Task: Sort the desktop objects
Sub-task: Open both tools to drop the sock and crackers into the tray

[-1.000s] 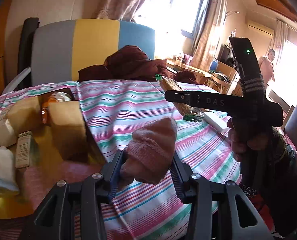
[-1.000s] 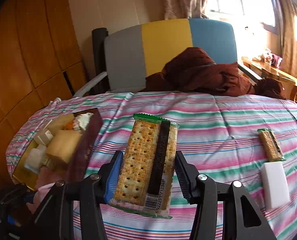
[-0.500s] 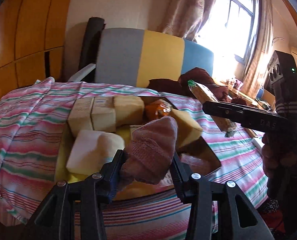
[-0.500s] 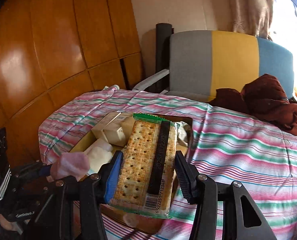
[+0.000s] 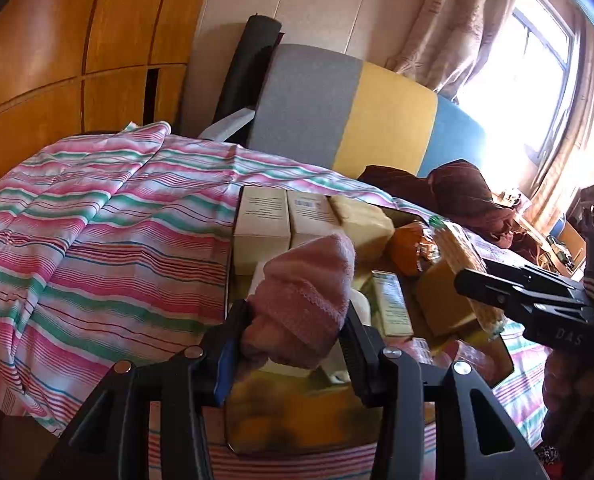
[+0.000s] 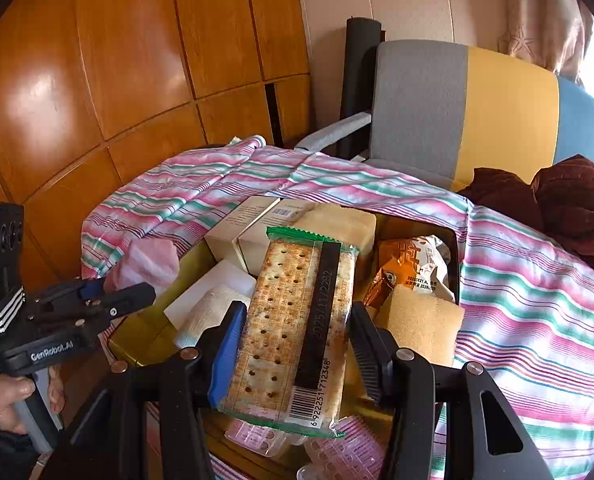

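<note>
Across the table spreads a pink, green and white striped cloth (image 5: 97, 248), with a grey, yellow and blue chair back (image 6: 465, 112) behind it and a dark red-brown garment (image 6: 569, 208) heaped at the table's far edge beside the chair. On the cloth sits a shiny yellow-lined tray (image 5: 297, 420) crowded with goods: two pale cartons (image 5: 261, 224) standing side by side at its far-left corner, a cream sponge block (image 5: 361, 224) next to them, an orange snack bag (image 6: 409, 268), a tan sponge (image 6: 421, 328) near the right rim, and pink plastic rollers (image 6: 337, 448) at the near edge. The right gripper (image 6: 293, 340) is clamped on a cracker packet (image 6: 297, 332), which stands upright between its two fingers, barcode end nearest the camera, green-trimmed top away from it; the packet hangs above the tray's middle, over the goods. The left gripper (image 5: 293, 332) is clenched on a rolled pink sock (image 5: 305, 300), whose rounded end pokes up past the fingertips; it hovers over the tray's near-left part, just in front of the cartons. From the right wrist view a hand (image 6: 13, 404) grips the left tool's handle at lower left.
</note>
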{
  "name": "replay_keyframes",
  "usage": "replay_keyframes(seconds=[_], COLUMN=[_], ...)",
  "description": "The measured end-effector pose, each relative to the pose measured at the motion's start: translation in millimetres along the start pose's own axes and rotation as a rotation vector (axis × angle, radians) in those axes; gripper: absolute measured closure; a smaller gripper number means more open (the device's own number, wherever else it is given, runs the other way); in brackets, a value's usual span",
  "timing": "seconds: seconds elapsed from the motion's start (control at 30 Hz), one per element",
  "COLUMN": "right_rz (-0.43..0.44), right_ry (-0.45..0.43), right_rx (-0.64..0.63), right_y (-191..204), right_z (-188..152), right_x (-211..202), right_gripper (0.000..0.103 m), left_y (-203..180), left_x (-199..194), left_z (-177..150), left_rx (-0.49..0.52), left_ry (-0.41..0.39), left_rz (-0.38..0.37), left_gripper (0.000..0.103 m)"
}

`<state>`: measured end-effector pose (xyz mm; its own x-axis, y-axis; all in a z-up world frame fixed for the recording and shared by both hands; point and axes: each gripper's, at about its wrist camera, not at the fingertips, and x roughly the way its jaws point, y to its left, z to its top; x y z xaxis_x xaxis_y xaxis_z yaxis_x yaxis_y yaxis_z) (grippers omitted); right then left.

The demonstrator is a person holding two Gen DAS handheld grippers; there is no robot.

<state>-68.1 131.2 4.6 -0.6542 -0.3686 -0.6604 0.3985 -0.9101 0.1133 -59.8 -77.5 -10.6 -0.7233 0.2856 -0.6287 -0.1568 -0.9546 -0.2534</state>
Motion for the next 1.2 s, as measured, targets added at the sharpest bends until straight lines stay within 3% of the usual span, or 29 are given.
replay_keyframes(seconds=[0.6, 0.97, 1.2], right_rz=[-0.042, -0.039, -0.055], right_ry=[0.115, 0.091, 0.044], right_rx=[0.007, 0.021, 0.038], right_y=[9.7, 6.6, -0.1], right_z=[7.4, 4.7, 3.7], right_x=[50.7, 45.1, 27.6], right_gripper=[0.050, 0.047, 0.047], left_y=[1.9, -3.6, -13.6], left_x=[32.4, -11.2, 0.7], left_z=[13.3, -4.6, -5.7], left_rx=[-0.013, 0.011, 0.060], left_ry=[0.048, -0.093, -0.048], left_rz=[0.015, 0.039, 0.025], left_gripper=[0.055, 0.052, 0.052])
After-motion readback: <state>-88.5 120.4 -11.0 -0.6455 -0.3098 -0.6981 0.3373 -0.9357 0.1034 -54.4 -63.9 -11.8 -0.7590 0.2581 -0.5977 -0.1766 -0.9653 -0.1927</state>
